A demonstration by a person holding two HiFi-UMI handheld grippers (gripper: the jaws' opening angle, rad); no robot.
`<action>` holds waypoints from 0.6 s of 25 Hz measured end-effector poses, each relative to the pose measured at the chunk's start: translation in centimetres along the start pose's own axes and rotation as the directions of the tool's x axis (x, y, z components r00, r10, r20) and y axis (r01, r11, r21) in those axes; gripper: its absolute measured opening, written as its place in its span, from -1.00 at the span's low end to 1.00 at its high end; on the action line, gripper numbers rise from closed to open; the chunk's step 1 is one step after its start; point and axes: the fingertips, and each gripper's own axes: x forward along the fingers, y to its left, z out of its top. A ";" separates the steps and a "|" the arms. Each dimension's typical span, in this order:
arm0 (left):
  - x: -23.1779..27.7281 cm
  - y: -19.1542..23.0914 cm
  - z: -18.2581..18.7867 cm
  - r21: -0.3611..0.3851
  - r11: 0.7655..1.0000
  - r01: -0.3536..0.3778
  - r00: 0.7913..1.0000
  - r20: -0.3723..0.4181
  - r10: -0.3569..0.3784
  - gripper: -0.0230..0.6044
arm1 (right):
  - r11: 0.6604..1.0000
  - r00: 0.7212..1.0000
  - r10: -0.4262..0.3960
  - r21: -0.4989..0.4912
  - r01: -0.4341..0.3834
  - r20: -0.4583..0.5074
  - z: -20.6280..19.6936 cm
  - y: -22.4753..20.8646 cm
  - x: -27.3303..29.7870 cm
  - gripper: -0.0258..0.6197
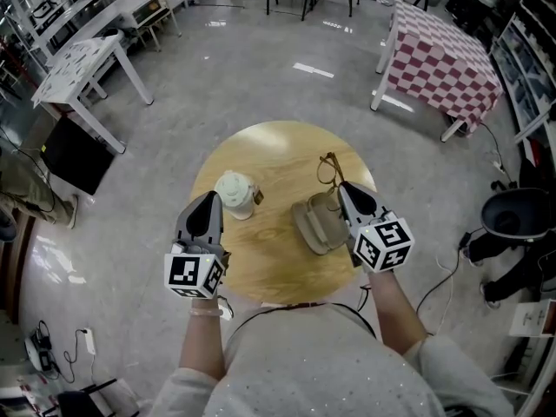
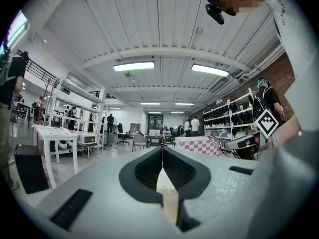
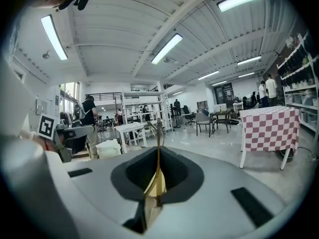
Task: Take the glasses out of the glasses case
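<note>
The round wooden desk (image 1: 261, 159) fills mid-frame, with the glasses case (image 1: 314, 226) right of centre. The right gripper (image 1: 344, 189) has its fingers clamped on the glasses (image 1: 327, 170) just above the case. The left gripper (image 1: 212, 200) has its fingers together and holds nothing. The glasses look lifted out, so next comes a gentle set-down clear of the case.

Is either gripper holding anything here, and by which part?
The right gripper holds the glasses by a thin temple arm clamped between its jaws. The left gripper, jaws together, holds nothing.

On round table (image 1: 276, 148), cup (image 1: 234, 195) left, glasses case (image 1: 316, 225) right, glasses (image 1: 328, 169) just behind the case
</note>
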 end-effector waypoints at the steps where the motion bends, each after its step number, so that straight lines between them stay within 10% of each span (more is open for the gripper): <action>1: 0.0 0.0 0.2 0.002 1.000 -0.001 1.000 0.007 0.001 -0.91 | 1.000 1.000 0.000 0.003 0.000 0.010 0.2 0.0 -0.1 -0.85; 15: -1.2 -0.3 2.5 0.018 1.000 -0.024 0.998 0.067 0.023 -0.91 | 1.000 0.993 0.014 0.004 -0.014 0.117 3.1 0.4 -2.2 -0.85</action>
